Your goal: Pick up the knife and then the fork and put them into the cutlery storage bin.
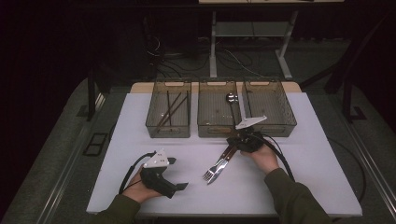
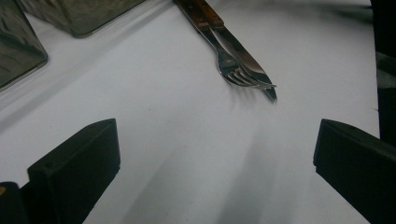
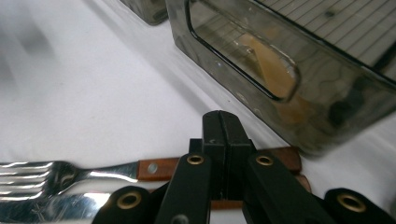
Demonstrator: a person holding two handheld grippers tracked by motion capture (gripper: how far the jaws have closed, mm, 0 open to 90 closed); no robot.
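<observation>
Right gripper (image 3: 223, 122) pinched together above fork (image 3: 56, 175) handle, holding nothing; left gripper (image 2: 215, 154) wide open, empty.

The wooden handles of the fork (image 3: 70, 175) and knife (image 3: 56, 205) are being hidden by the right claw (image 3: 223, 140), so no grip is being shown.

1. Three bins (image 1: 219, 116) stand in a row along the table's (image 1: 303, 154) far edge, walling it off; narrow gaps between them.
2. Fork (image 1: 215, 169) and knife (image 1: 223, 164) lie mid-table, slanting towards the near edge.
3. Bare table at both near corners; open passage along left and right edges.
</observation>
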